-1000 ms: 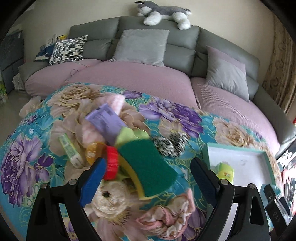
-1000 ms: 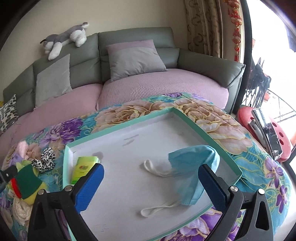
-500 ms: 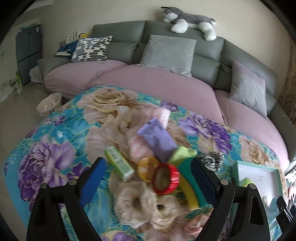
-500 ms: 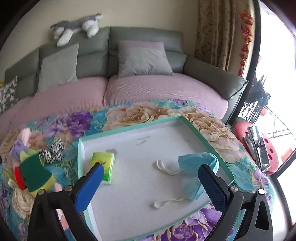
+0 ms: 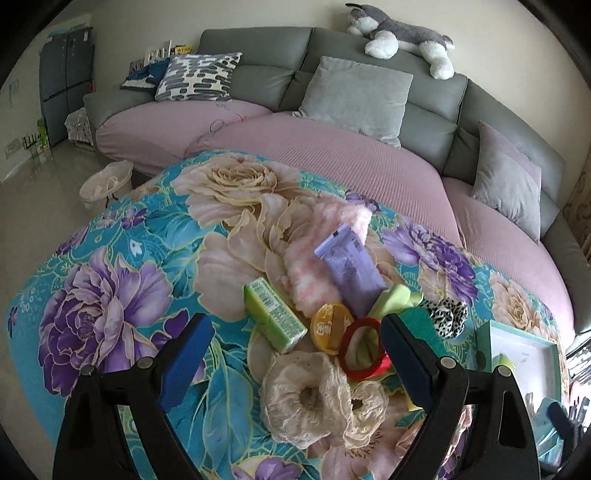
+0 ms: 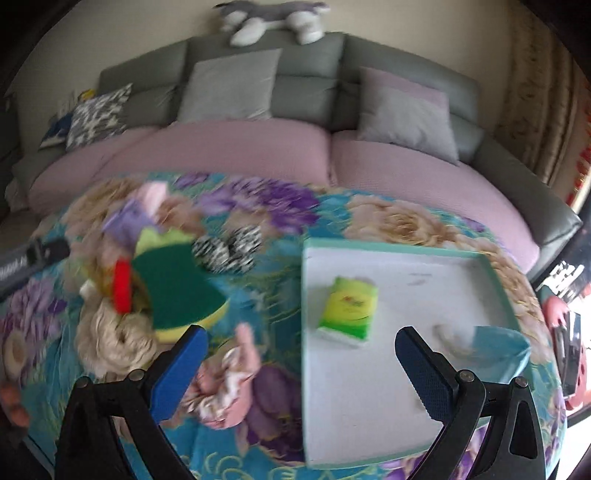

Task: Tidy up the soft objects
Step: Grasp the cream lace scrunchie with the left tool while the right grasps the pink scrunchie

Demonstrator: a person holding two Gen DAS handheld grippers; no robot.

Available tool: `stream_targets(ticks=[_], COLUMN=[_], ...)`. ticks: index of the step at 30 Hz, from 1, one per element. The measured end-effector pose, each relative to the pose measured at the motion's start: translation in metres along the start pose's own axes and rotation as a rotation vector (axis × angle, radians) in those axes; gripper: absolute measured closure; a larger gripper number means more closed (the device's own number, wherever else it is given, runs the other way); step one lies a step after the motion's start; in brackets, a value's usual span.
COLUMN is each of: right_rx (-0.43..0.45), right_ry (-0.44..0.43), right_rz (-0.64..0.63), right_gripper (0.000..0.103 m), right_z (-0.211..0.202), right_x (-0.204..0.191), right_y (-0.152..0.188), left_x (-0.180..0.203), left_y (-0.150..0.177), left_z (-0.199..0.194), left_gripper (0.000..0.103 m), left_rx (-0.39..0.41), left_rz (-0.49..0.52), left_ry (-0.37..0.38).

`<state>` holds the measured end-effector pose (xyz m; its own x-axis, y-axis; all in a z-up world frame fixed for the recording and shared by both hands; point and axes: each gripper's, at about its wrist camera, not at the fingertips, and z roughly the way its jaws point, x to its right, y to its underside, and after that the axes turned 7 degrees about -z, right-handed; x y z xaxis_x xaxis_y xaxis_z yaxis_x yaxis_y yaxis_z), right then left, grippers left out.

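Observation:
A pile of small things lies on the floral cloth (image 5: 110, 258): a cream lace scrunchie (image 5: 314, 398), a green tissue pack (image 5: 273, 317), a purple tube (image 5: 347, 269), a pink fluffy cloth (image 5: 317, 254), a red ring (image 5: 364, 349), a green sponge (image 6: 173, 291) and a leopard scrunchie (image 5: 445, 315). My left gripper (image 5: 295, 358) hangs open over the pile, holding nothing. My right gripper (image 6: 299, 365) is open above the tray's left rim, a pink scrunchie (image 6: 229, 384) near its left finger. The teal-rimmed white tray (image 6: 388, 251) holds a green tissue pack (image 6: 349, 308) and a blue mask (image 6: 498, 341).
A grey sofa with pink seat covers (image 5: 332, 155) curves behind the table, with cushions and a plush husky (image 5: 402, 33) on its back. A small white basket (image 5: 107, 181) stands on the floor at the left. A red stool (image 6: 565, 332) stands right of the table.
My left gripper has swung left, from over the green sponge to over the lace scrunchie. My right gripper has swept left from the tray's middle to its left rim, rolling as it went.

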<state>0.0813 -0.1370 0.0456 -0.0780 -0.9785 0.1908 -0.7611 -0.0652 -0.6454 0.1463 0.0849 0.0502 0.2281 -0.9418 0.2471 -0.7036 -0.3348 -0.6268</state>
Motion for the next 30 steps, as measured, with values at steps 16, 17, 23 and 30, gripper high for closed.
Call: stream_targets(ticks=[16,17,23,30], right_rx=[-0.133,-0.131,-0.144,-0.166], right_ry=[-0.209,-0.208,-0.184,-0.194], right_rz=[-0.061,-0.069,-0.096,-0.108], right_gripper=[0.0,0.0,0.003,0.009], right_z=[0.028,0.028,0.034,0.044], right_x=[-0.038,-0.04,-0.047,-0.053], right_y=[0.036,0.036,0.038,0.038], left_x=[-0.007,-0.008,-0.005,-0.004], left_y=[0.037,0.039,0.045,0.051], left_z=[0.029,0.033,0.044,0.056], left_gripper=[0.01,0.01,0.01,0.01], left_rx=[-0.197,-0.216,-0.247,-0.297], left_rz=[0.071,0.065,0.079,0.09], left_ry=[0.002,0.002,-0.015,-0.014])
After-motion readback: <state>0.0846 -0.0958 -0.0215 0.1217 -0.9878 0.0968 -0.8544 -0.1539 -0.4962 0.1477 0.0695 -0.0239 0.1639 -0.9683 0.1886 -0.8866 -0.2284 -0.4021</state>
